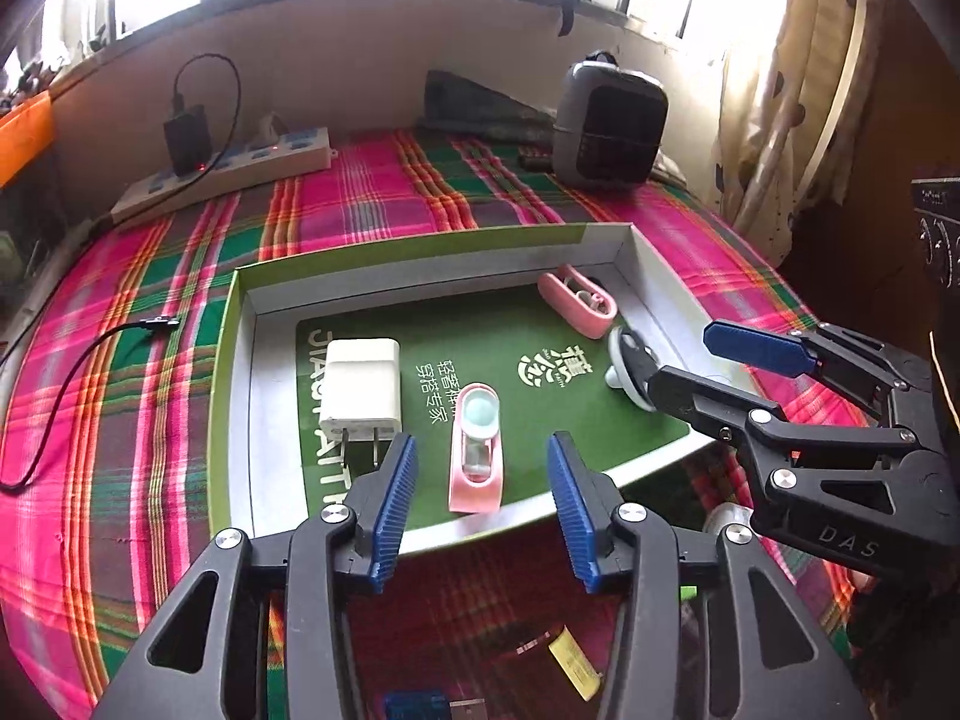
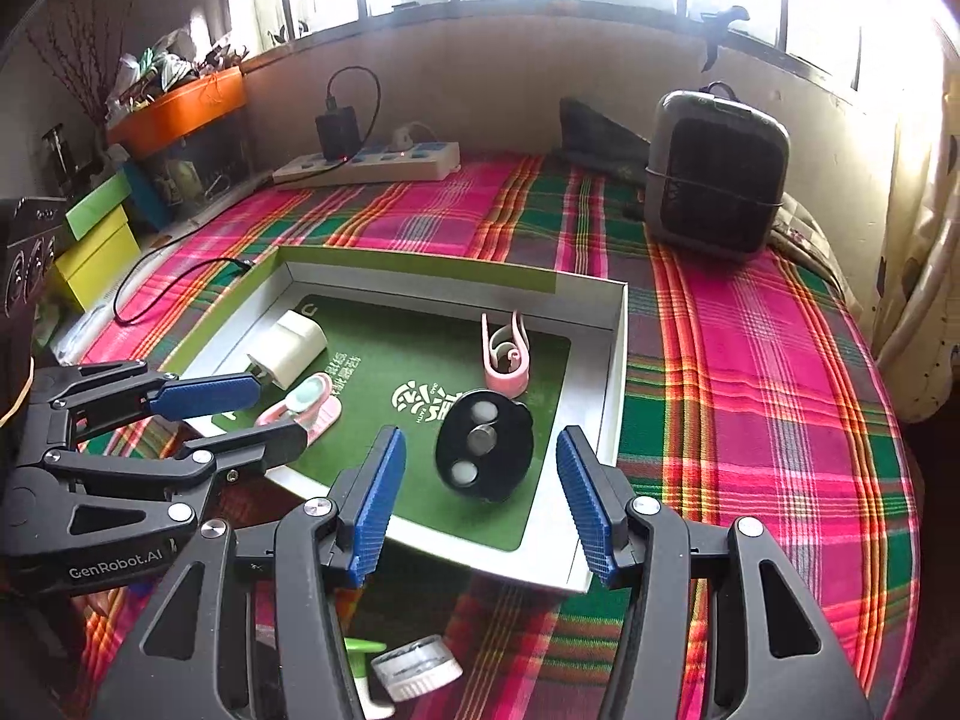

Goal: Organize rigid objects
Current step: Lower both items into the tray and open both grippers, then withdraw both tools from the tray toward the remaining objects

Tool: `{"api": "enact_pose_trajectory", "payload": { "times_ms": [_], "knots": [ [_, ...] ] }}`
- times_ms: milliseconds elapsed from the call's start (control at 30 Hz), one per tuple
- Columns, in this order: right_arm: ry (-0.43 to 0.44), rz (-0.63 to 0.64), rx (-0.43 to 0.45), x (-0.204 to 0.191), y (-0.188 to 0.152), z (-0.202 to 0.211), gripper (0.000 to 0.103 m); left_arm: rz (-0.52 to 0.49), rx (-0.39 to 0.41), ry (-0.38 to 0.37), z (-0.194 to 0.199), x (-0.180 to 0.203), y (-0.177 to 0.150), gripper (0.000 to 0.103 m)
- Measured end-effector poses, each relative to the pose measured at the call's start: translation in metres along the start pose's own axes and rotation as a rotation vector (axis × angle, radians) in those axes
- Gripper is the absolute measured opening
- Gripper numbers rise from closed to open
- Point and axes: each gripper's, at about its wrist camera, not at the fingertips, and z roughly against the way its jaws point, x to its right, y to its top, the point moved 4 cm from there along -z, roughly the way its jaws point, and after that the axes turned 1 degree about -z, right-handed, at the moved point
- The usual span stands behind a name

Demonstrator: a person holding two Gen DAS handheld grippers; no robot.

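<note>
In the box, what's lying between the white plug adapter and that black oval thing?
A pink clip with a pale round end lies between the white charger and the black oval piece, on the green liner. The left wrist view shows it best.

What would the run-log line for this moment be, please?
left gripper: open, over pink clip | right gripper: open, over black disc | both in tray

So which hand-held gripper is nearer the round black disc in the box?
Right. The right hand-held gripper is open around the round black disc; the left hand-held gripper sits apart, by the pink holder.
</note>
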Motion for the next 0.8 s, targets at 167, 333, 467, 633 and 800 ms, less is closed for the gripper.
{"api": "enact_pose_trajectory", "payload": {
  "times_ms": [167,333,467,633,800],
  "knots": [
    [0.002,-0.019,0.024,-0.001,-0.002,0.014,0.053,-0.007,0.029,0.039,0.015,-0.001,-0.004,0.047],
    [0.004,-0.031,0.035,-0.002,-0.007,0.024,0.053,0.006,0.037,0.056,0.028,-0.001,-0.013,0.048],
    [-0.006,-0.025,0.037,-0.004,-0.013,0.03,0.054,0.022,0.039,0.061,0.035,-0.002,-0.02,0.048],
    [-0.015,-0.014,0.043,-0.006,-0.02,0.037,0.054,0.035,0.042,0.088,0.044,-0.004,-0.029,0.048],
    [-0.008,-0.021,0.047,-0.007,-0.027,0.043,0.054,0.03,0.048,0.117,0.051,-0.004,-0.038,0.048]
  ]
}}
